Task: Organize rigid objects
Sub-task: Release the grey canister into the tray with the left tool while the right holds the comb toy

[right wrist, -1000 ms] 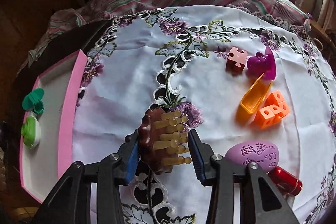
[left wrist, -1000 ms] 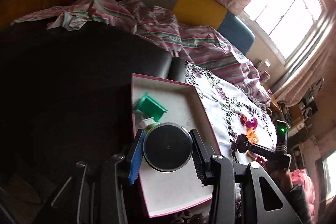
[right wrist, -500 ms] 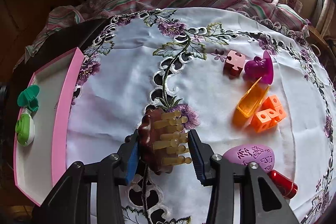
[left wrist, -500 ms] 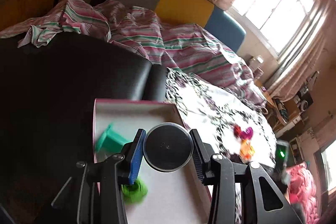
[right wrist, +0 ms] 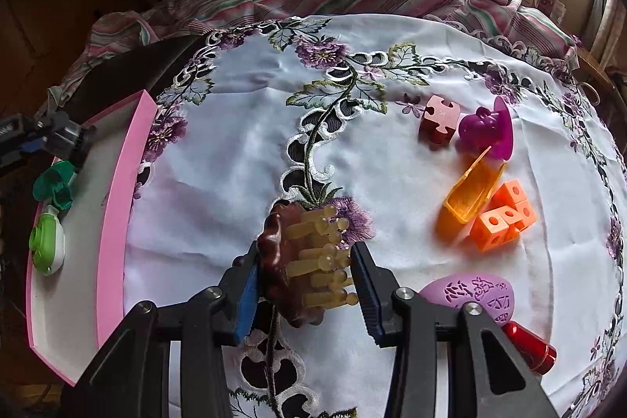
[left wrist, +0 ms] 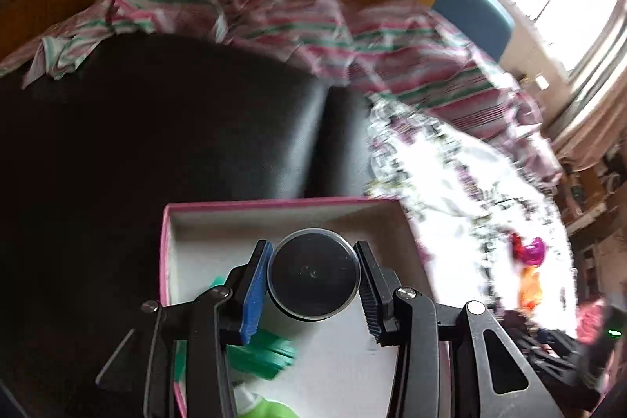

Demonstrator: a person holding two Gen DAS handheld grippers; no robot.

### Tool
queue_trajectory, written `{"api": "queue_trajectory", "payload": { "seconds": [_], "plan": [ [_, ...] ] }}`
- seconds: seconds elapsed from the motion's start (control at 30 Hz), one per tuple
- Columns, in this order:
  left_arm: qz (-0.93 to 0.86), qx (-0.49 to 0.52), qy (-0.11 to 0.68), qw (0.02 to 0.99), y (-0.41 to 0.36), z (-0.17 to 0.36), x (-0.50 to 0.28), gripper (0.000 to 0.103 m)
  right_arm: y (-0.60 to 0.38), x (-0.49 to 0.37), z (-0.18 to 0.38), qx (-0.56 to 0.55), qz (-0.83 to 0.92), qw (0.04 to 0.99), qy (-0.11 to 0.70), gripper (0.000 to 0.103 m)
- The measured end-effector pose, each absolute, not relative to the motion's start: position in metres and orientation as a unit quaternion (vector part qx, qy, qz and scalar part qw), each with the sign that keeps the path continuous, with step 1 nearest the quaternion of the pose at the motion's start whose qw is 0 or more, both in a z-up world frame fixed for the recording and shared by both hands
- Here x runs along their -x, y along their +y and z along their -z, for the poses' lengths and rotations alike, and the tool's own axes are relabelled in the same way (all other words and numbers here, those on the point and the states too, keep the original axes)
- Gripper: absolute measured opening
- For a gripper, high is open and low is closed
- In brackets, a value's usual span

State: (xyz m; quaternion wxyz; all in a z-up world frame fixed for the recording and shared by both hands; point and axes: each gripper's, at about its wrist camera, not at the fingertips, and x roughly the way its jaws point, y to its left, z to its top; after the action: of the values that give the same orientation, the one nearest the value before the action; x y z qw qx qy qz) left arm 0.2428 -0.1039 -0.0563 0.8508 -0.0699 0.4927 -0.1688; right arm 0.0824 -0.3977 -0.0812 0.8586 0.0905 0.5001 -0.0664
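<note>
- The left gripper (left wrist: 311,279) is clamped on a round black disc (left wrist: 312,278) above the pink tray (left wrist: 250,205); I judge the placing step, so next it must lower and release.
- The right gripper (right wrist: 305,275) is closed on a brown massage brush (right wrist: 301,261) over the embroidered cloth (right wrist: 235,143).
- The tray holds a green clip (right wrist: 55,185) and a green-white dispenser (right wrist: 47,243).

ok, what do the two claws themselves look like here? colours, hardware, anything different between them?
They look identical. The left claw and right claw each have black angular linkage arms with triangular cut-outs and silver screw heads at the pivots. Each has one blue ribbed finger pad on the view's left and a dark ribbed one opposite. No cables, markings or sleeves show.
</note>
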Motion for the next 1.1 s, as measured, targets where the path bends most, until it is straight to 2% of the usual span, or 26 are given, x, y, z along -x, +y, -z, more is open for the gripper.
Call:
{"api": "queue_trajectory", "payload": {
  "seconds": [0.07,0.3,0.77,0.97,1.1],
  "plan": [
    [0.166,0.073,0.497,0.849,-0.102,0.063,-0.243,0.045,-0.398,-0.083,0.081,-0.09,0.066,0.859,0.5,0.044],
    [0.162,0.072,0.47,0.864,-0.093,0.052,-0.228,0.069,-0.397,-0.083,0.081,-0.089,0.067,0.859,0.5,0.044],
    [0.132,0.02,0.405,0.904,-0.085,0.019,-0.177,0.07,-0.397,-0.083,0.082,-0.087,0.069,0.859,0.5,0.044],
    [0.111,-0.002,0.369,0.923,-0.081,0.006,-0.132,0.085,-0.396,-0.083,0.083,-0.085,0.069,0.859,0.5,0.044],
    [0.104,-0.006,0.355,0.929,-0.077,0.001,-0.106,0.09,-0.396,-0.083,0.083,-0.084,0.069,0.859,0.501,0.044]
  ]
}}
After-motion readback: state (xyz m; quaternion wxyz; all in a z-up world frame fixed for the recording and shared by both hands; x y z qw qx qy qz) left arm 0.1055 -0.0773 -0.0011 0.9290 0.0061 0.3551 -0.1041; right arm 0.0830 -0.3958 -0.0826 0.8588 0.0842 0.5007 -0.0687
